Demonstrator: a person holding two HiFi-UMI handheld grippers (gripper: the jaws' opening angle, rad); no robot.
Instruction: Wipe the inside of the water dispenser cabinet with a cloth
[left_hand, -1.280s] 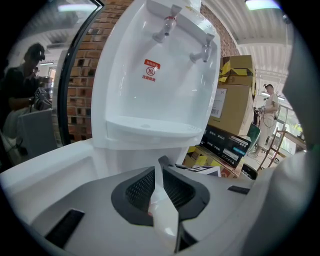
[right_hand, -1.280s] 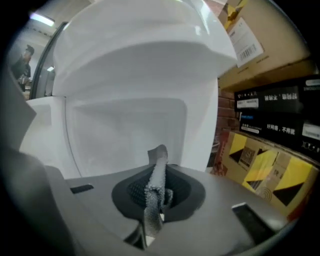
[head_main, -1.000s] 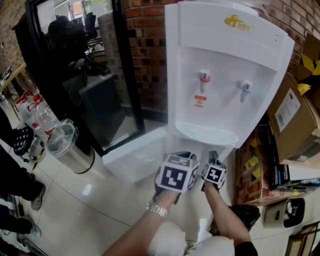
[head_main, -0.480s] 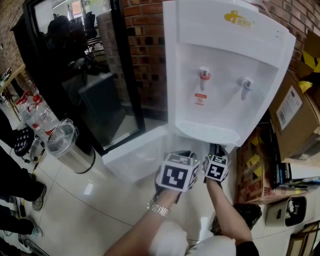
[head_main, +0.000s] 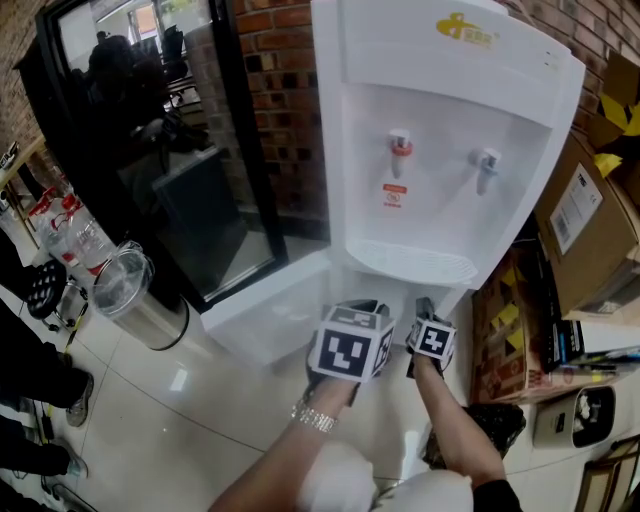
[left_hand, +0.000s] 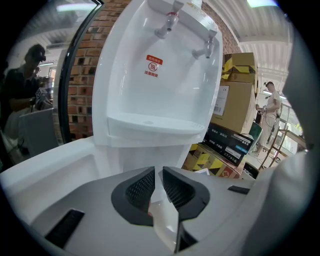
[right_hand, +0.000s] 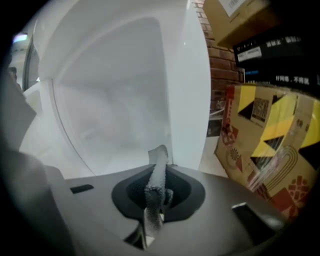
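My right gripper (right_hand: 159, 186) is clamped on the cloth (right_hand: 159, 162), a narrow strip of grey-white, nubbly weave that stands up between the jaws and curls over at its tip. My left gripper (left_hand: 158, 173) has its black cross-hatched pads almost together, with a thin, glossy pale strip (left_hand: 166, 220) wedged between them; I cannot tell what it is made of.

Just past the cloth, toward 11 o'clock in the right gripper view, is the open cabinet (right_hand: 110, 100), a smooth white plastic hollow with rounded corners. In the head view its flat white door (head_main: 265, 310) hangs open toward 9 o'clock of my grippers.

At 12 o'clock rises the water dispenser (head_main: 450, 150), glossy white with a curved front. A shallow rounded drip shelf (head_main: 410, 262) sits below two small taps (head_main: 400, 148), one of them red-capped.

At 3 o'clock are stacked cardboard boxes (head_main: 590, 225), some printed yellow and black. At 9 o'clock, on shiny floor tiles, stands a round steel bin (head_main: 135, 300) beside a black-framed glass panel.
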